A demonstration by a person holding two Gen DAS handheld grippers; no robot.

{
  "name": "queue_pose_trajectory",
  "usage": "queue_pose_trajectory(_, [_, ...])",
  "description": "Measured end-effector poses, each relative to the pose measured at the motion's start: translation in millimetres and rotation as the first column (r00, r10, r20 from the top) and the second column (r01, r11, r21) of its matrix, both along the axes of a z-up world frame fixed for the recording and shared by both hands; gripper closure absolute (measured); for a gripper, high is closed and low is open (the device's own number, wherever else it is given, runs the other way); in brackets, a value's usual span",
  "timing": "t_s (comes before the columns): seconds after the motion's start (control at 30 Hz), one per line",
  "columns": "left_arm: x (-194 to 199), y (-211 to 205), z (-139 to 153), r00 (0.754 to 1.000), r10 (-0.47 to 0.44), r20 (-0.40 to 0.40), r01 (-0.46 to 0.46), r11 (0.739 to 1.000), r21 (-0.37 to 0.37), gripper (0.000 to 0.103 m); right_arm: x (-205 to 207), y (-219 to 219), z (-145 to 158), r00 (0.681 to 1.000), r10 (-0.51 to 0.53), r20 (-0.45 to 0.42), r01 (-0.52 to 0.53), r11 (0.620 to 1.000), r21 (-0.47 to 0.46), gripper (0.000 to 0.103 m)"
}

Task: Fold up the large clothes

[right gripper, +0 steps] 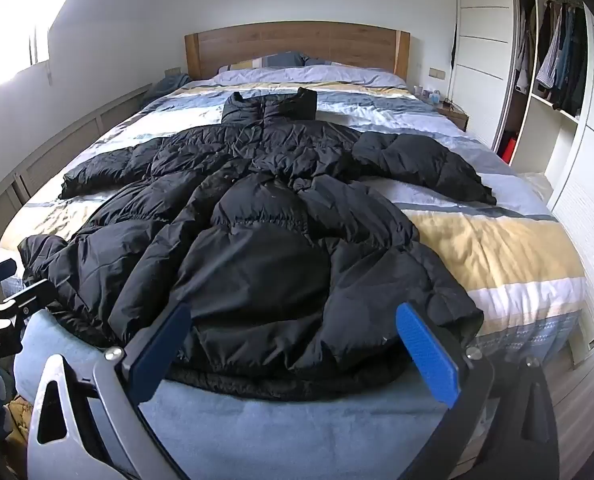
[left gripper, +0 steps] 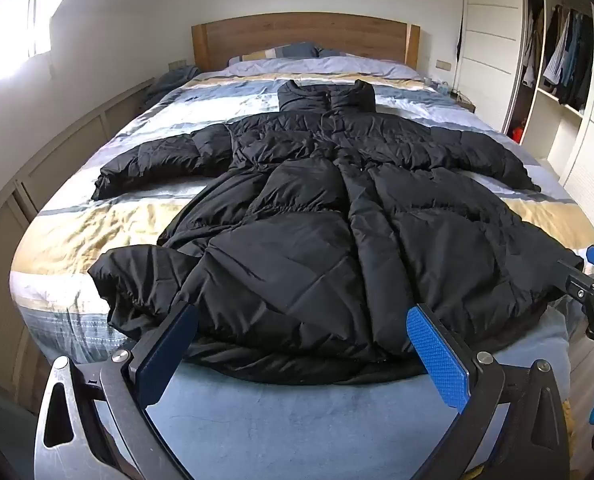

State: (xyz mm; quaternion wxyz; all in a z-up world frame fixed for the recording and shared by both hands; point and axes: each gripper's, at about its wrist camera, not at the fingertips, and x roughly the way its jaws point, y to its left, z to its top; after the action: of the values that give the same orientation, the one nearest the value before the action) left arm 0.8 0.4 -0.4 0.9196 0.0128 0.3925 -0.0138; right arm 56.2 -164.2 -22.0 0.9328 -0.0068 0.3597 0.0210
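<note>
Black puffer coat (left gripper: 317,216) lay spread on bed (left gripper: 97,236), hem nearest. Looked bulky, soft, slippery, light. Both hand-held grippers (left gripper: 301,344) (right gripper: 293,340) gaped wide, empty. Best hold judged: hem corners.

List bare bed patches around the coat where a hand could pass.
Free: the blue blanket strip between the coat hem and both grippers; striped duvet below the right sleeve; duvet under the left sleeve. Crowded: the bed's middle.

Black puffer coat (left gripper: 317,216), spread flat (sleeves out), collar far
</note>
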Motion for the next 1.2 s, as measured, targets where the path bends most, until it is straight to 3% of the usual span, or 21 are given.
queue_pose_trajectory(0.7, [5,0,-5,1.0,-0.003,0.01,0.004,1.0,-0.026,0.001,9,5,1,1.0,0.0,-0.012,0.0,1.0,-0.01,0.0])
queue_pose_trajectory(1.2, [14,3,-14,1.0,-0.005,-0.019,0.004,0.999,-0.046,0.001,22,0,-17,0.998,-0.005,-0.057,0.004,1.0,-0.021,0.0])
